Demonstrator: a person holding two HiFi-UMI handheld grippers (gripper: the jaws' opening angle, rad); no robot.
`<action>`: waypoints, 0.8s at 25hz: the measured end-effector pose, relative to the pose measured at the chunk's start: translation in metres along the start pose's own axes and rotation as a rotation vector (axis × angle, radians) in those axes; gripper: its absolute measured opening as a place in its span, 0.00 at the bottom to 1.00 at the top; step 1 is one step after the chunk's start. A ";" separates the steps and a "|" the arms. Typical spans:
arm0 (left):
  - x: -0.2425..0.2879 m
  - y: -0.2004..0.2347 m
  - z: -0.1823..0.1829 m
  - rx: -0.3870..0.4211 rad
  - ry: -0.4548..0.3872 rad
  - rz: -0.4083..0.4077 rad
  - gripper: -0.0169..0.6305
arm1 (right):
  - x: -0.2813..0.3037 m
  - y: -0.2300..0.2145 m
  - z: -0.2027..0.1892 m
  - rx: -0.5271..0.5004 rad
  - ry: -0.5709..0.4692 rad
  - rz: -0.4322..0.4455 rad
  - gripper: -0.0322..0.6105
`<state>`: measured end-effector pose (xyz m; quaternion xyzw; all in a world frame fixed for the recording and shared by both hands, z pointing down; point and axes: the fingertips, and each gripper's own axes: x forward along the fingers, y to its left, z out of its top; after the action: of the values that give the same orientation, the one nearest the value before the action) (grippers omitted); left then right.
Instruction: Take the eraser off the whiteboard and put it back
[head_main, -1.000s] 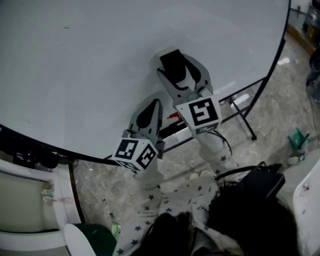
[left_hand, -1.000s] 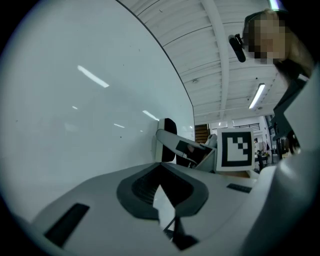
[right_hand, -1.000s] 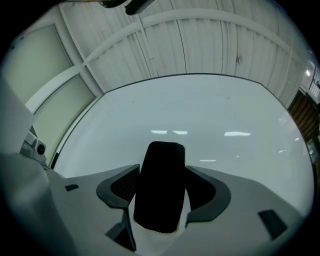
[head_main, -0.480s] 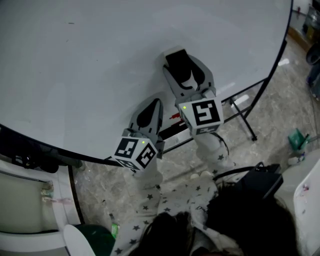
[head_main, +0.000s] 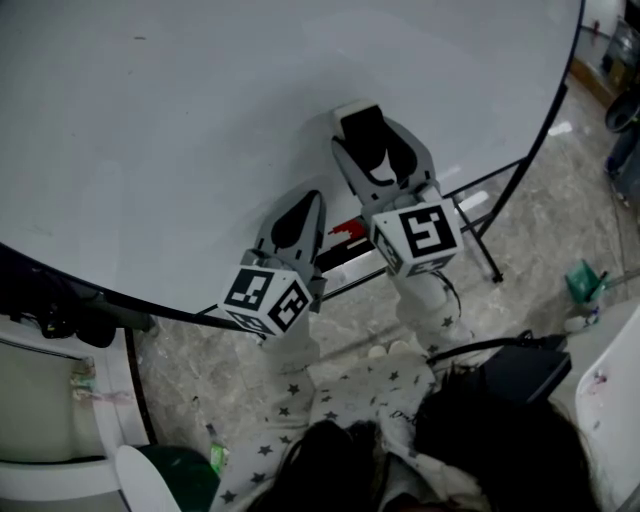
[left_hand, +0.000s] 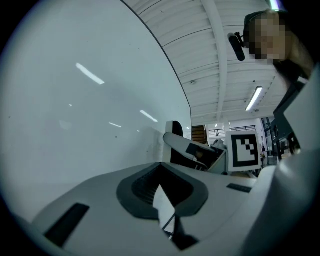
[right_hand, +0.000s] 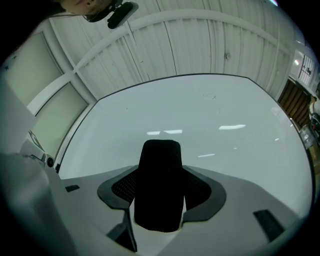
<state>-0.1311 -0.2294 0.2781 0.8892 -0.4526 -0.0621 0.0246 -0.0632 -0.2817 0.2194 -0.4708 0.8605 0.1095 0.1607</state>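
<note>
The right gripper (head_main: 370, 140) clamps a black oblong felt eraser (right_hand: 159, 185), its long axis along the jaws, far end pointing at the large white whiteboard (head_main: 170, 130). The left gripper's (left_hand: 163, 196) jaws meet, empty.

A: Light?
B: Overhead ceiling strip (left_hand: 254, 98), even. Streak glare on the whiteboard (left_hand: 90, 74). Head view dim, floor (head_main: 560, 200) murky.
A: Sharpness?
B: Left gripper view and right gripper view fisheye hard: black vignette corners, bent edges, close foreground soft. Head view fairly sharp, edges bowed.
</note>
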 end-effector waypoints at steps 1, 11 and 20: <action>0.001 0.000 -0.001 -0.001 0.000 -0.005 0.03 | -0.001 0.001 -0.003 0.006 0.007 0.005 0.45; 0.010 -0.057 0.002 0.009 0.006 -0.065 0.03 | -0.054 -0.014 0.020 0.060 0.039 0.095 0.45; 0.002 -0.077 -0.003 0.009 0.014 -0.081 0.03 | -0.085 -0.021 0.022 0.084 0.070 0.117 0.45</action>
<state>-0.0677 -0.1851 0.2732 0.9073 -0.4162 -0.0547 0.0215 0.0009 -0.2192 0.2311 -0.4160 0.8956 0.0660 0.1433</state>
